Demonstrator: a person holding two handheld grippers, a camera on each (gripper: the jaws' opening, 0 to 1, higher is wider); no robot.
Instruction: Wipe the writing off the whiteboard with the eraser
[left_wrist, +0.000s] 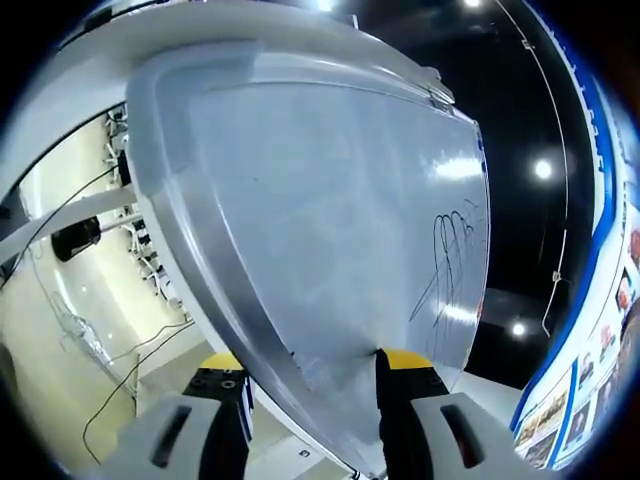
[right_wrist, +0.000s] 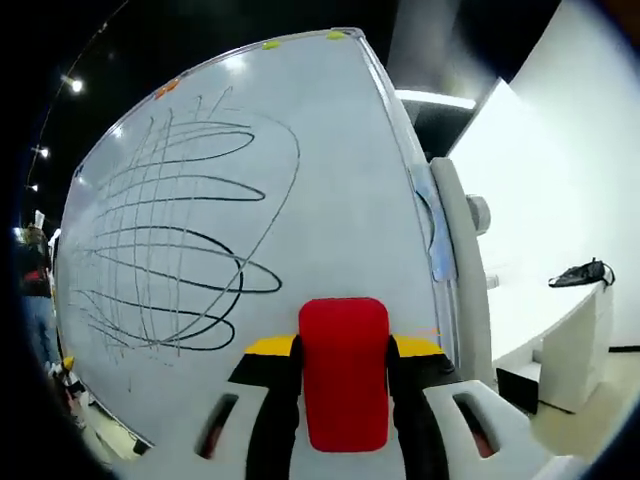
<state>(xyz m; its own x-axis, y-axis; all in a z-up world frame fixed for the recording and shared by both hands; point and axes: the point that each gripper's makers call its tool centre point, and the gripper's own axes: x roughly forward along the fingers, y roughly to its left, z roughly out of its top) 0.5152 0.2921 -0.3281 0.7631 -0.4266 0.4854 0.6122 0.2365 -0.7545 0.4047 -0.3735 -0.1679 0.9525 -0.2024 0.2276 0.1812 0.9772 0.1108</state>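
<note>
Red eraser (right_wrist: 344, 372) clamped between the right gripper (right_wrist: 344, 385) jaws, close to the whiteboard (right_wrist: 330, 200), just beside the black scribbles (right_wrist: 180, 240). Left gripper (left_wrist: 312, 385) straddling the whiteboard's metal edge (left_wrist: 215, 270), jaws spread either side; whether they actually pinch it, cannot tell. Scribbles seen whole from the right gripper view, only a fringe from the left.
</note>
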